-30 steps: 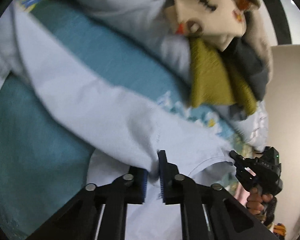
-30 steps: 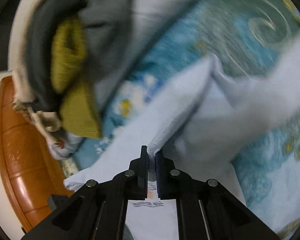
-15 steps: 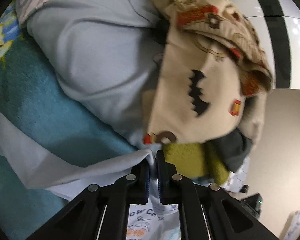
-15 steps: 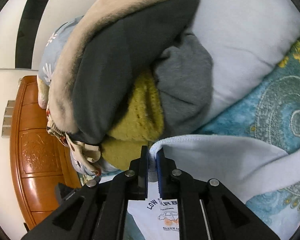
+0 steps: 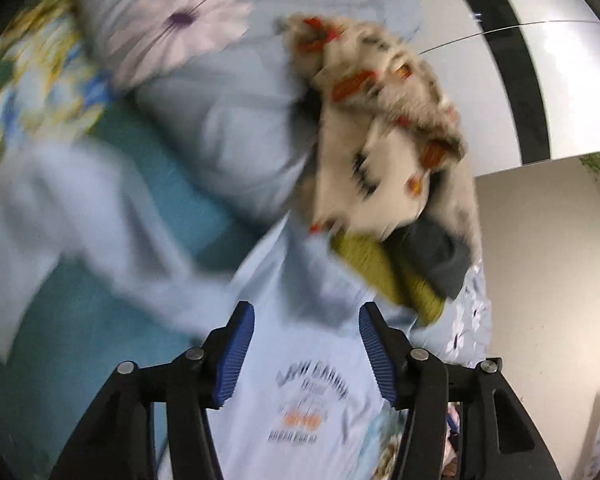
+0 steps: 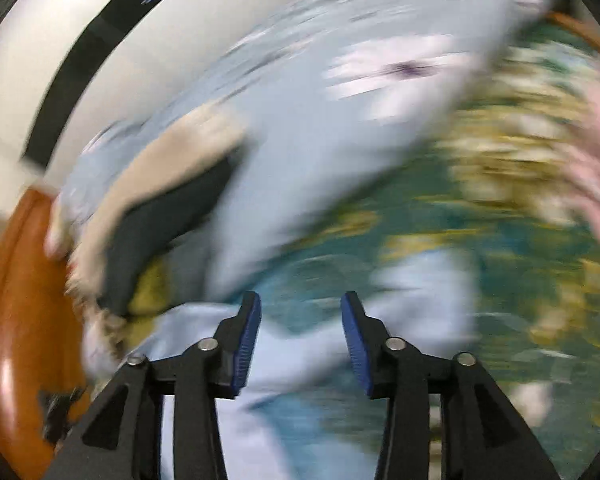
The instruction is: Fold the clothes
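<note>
My left gripper (image 5: 306,348) has its two blue-padded fingers spread wide apart, and nothing is between them. Under it lies the pale blue T-shirt with a small printed logo on the chest (image 5: 300,368), spread on the teal bed cover with yellow flower pattern (image 5: 60,344). One blurred sleeve of the shirt goes out to the left over the cover. The far edge of the shirt reaches the pile of clothes (image 5: 384,160): a cream fleece piece with red and black patterns on top, an olive-green knitted piece (image 5: 380,272) and a dark grey piece under it. Behind the pile is a light blue pillow with big pale flowers (image 5: 228,92).

My right gripper (image 6: 300,340) is also wide open and holds nothing. This view is strongly blurred. I see the pale blue cloth below and left of the fingers, the teal cover beyond them, the same pile at the left, and an orange-brown wooden bed frame (image 6: 16,300) at the left edge.
</note>
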`<control>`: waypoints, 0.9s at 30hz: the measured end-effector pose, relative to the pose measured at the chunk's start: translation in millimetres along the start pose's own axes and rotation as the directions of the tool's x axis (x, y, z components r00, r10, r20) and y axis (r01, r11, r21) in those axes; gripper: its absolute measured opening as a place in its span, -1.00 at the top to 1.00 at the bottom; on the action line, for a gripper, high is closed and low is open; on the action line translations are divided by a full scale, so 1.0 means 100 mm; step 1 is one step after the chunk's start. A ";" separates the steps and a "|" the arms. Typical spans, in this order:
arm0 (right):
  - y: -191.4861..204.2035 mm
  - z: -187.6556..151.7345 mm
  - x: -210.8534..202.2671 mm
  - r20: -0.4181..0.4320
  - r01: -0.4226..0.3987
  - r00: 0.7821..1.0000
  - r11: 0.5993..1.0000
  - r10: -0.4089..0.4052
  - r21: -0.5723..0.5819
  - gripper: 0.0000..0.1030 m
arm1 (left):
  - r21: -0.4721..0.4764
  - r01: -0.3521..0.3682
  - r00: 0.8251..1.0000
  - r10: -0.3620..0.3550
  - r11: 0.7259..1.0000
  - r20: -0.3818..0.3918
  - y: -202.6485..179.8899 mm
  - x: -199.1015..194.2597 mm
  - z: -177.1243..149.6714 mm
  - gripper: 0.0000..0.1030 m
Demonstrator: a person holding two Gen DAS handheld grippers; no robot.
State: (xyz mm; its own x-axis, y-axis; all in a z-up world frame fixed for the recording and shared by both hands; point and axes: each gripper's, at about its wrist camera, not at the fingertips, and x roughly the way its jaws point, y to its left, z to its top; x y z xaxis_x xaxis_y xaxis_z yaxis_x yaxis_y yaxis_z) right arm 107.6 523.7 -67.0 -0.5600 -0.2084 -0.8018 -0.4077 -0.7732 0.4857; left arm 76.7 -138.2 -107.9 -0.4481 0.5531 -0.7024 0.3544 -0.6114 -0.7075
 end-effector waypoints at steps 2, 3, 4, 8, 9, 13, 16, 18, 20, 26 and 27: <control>-0.40 -0.10 0.02 -0.023 0.029 0.999 0.994 -0.027 0.101 0.06 | -0.059 -0.013 0.999 0.011 0.998 -0.043 0.18 0.09 -0.22 -0.15; -0.60 -0.15 0.03 -0.035 0.044 0.999 0.988 -0.040 0.151 0.06 | -0.088 -0.019 0.998 0.014 0.996 -0.063 0.22 0.20 -0.34 -0.15; -0.73 -0.19 0.05 -0.050 0.053 0.998 0.983 -0.045 0.174 0.07 | -0.120 -0.024 0.996 0.013 0.993 -0.094 0.26 0.31 -0.45 -0.15; -0.72 -0.34 0.31 -0.095 0.009 0.996 0.987 0.006 0.158 0.07 | -0.128 -0.031 0.984 0.008 0.991 -0.177 0.15 0.56 -0.70 -0.15; -0.70 -0.35 0.37 -0.092 0.008 0.996 0.987 0.007 0.161 0.07 | -0.102 -0.032 0.982 0.012 0.994 -0.187 0.07 0.61 -0.74 -0.15; -0.71 -0.35 0.50 -0.083 0.070 0.995 0.975 -0.053 0.210 0.90 | -0.016 -0.039 0.979 0.035 0.999 -0.201 -0.18 0.64 -0.78 -0.15; -0.82 -0.24 0.39 -0.061 0.114 0.993 0.961 -0.102 0.251 0.94 | 0.010 -0.046 0.978 0.047 0.999 -0.202 -0.23 0.63 -0.76 -0.15; -0.83 -0.13 0.21 -0.031 0.160 0.987 0.962 -0.157 0.221 0.94 | 0.011 -0.059 0.977 0.060 0.998 -0.204 -0.20 0.62 -0.73 -0.15; -0.76 0.00 0.07 -0.008 0.203 0.979 0.967 -0.204 0.156 0.94 | 0.006 -0.071 0.975 0.071 0.997 -0.208 -0.14 0.62 -0.71 -0.15; -0.38 0.01 0.18 -0.013 0.300 0.954 0.954 -0.300 -0.019 0.90 | 0.004 -0.081 0.965 0.079 0.997 -0.250 -0.13 0.72 -0.78 -0.15; -0.29 -0.02 0.25 -0.024 0.299 0.954 0.954 -0.300 -0.033 0.90 | 0.013 -0.081 0.964 0.082 0.997 -0.254 -0.15 0.73 -0.79 -0.15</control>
State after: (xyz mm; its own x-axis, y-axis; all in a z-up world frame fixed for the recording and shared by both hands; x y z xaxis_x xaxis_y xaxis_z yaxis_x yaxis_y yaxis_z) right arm 106.7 539.4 -101.5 -0.3947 0.0188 -0.9186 -0.5324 -0.8195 0.2120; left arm 103.8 -43.6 -154.3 -0.1941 0.6267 -0.7547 0.3787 -0.6618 -0.6470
